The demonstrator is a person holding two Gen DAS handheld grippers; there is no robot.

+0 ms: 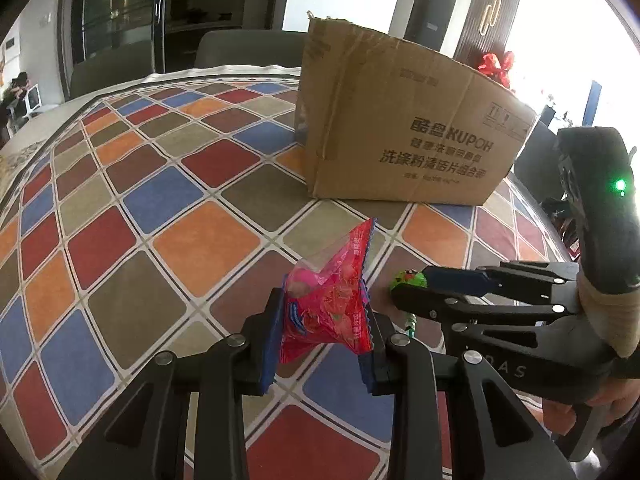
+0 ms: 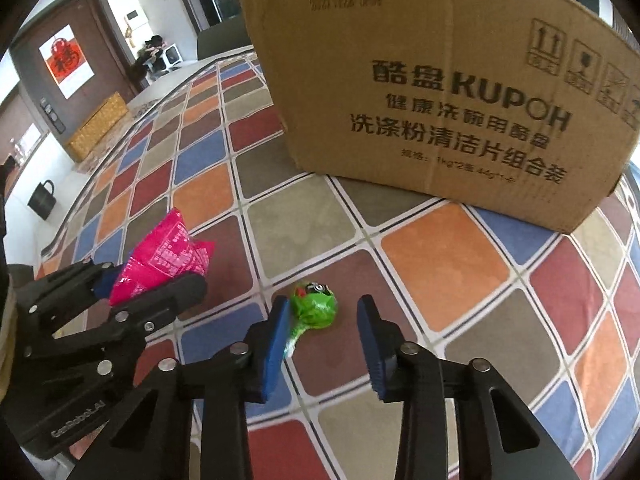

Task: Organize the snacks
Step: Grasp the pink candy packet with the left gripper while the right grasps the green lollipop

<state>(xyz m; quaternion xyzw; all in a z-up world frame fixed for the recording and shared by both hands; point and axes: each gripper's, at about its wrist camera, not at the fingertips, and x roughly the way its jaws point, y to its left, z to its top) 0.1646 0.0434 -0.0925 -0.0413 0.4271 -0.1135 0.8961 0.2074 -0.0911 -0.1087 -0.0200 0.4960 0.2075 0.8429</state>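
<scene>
Two snacks in play: my left claw [image 1: 324, 320] pinches the pink packet [image 1: 328, 300] by its crinkly film, which may slip, while my right claw [image 2: 324, 328], released, straddles the green lollipop [image 2: 314, 306] off-centre.

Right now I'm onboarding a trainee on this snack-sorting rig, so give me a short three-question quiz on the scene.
1. True or false: the left claw is shut on the pink snack packet.
2. What lies on the tablecloth between the right claw's fingers: A) green lollipop, B) blue can, C) banana?
3. Fill in: the cardboard box stands ____ the snacks, farther from the cameras.

Key: 1 true; 2 A; 3 behind.
</scene>
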